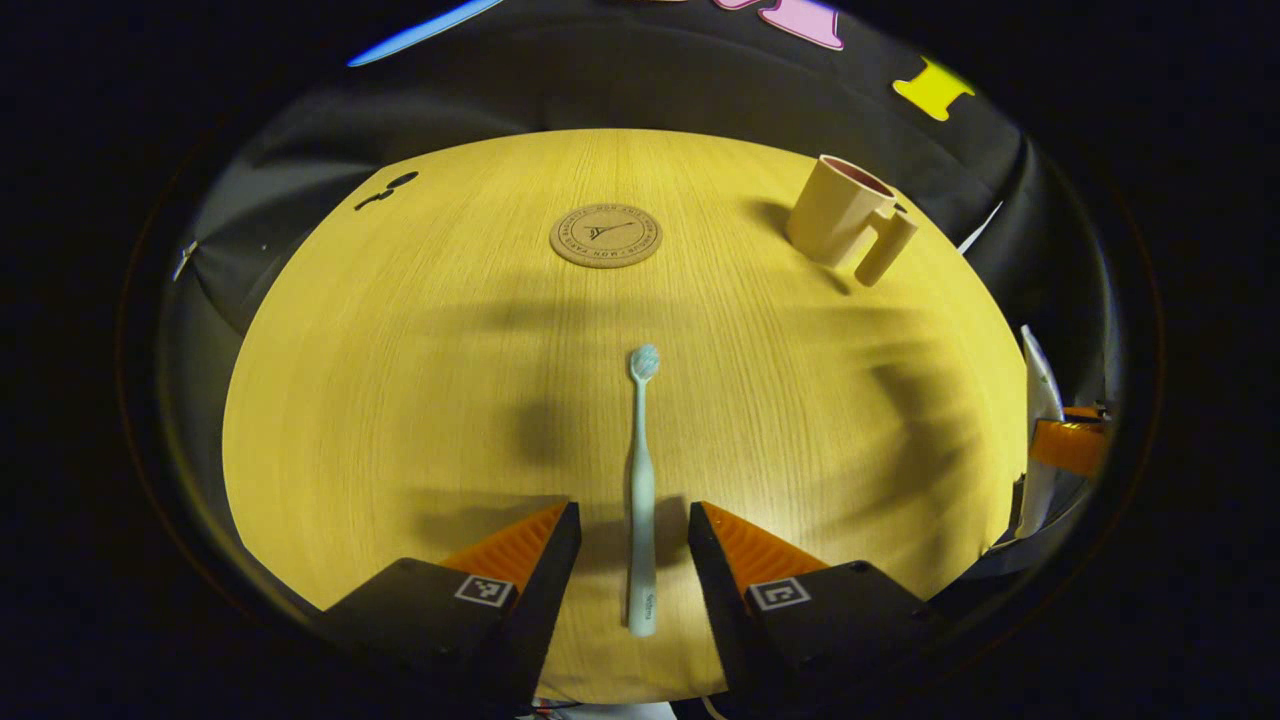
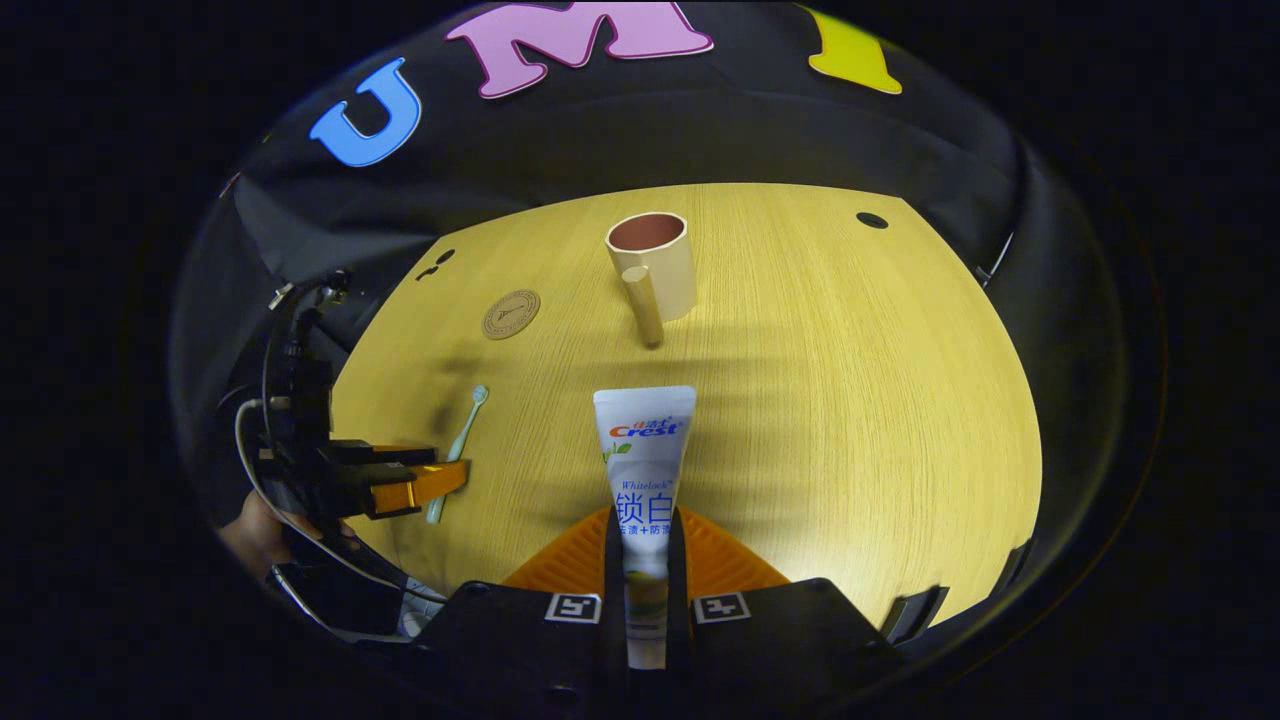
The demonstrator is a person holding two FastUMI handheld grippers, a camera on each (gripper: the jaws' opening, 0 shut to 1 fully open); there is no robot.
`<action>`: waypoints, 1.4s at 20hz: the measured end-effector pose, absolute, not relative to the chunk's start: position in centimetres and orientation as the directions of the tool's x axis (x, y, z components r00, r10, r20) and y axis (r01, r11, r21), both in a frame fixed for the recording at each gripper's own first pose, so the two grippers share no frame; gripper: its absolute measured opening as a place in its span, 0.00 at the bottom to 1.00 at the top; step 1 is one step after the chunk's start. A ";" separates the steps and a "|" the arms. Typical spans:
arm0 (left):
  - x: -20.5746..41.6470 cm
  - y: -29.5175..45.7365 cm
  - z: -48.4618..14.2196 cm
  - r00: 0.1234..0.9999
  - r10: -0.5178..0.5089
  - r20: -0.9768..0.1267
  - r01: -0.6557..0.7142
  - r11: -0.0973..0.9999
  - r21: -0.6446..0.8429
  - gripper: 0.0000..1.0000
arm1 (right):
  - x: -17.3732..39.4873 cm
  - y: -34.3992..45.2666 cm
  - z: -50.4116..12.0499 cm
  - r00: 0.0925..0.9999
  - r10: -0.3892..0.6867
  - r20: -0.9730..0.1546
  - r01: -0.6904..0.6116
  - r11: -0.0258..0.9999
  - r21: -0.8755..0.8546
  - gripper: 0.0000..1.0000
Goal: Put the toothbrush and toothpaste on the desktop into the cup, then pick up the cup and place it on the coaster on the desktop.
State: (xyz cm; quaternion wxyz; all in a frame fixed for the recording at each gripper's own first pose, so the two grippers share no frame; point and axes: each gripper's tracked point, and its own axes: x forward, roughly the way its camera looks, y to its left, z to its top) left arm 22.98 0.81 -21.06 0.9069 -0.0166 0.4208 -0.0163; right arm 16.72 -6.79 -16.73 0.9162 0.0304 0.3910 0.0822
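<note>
Toothbrush: pale mint plastic toothbrush point(image 1: 642, 480) lies flat on the bench, bristle head pointing away from me, handle running back between the fingers of my left tongs.
Toothpaste: white toothpaste tube with printed label point(image 2: 643, 470) is clamped in my right tongs, crimped flat end forward, held above the bench.
Cup: beige plastic cup with a straight side handle and dark pink inside point(image 2: 652, 265) stands upright on the far part of the bench, handle turned toward my right tongs, nothing visible in it.
Coaster: round cork coaster with a stamped design point(image 1: 605, 235) lies flat beyond the toothbrush head, well apart from the cup, nothing on it.
Left tongs point(image 1: 632, 530): released, fingers spread either side of the toothbrush handle, not touching it.
Right tongs point(image 2: 645, 545): clenched on the toothpaste tube, both fingers pressing its sides.
Bench: yellow wood-grain bench top point(image 1: 400, 400) carries toothbrush, cup and coaster.
</note>
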 end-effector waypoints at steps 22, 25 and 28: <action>23.1 0.2 -21.0 0.561 -0.003 -0.828 0.031 0.999 0.017 0.07 | 23.0 -6.3 -13.7 0.726 0.234 -0.646 -0.169 0.972 0.163 0.18; 23.2 0.0 -20.6 0.594 -0.007 -0.804 0.011 1.000 -0.001 0.07 | 24.9 -5.7 -11.4 0.755 0.244 -0.608 -0.189 0.970 0.155 0.18; 23.4 -0.6 -19.2 0.636 -0.034 -0.771 0.007 0.999 -0.038 0.06 | 27.5 -5.1 -8.2 0.799 0.256 -0.544 -0.215 0.967 0.139 0.18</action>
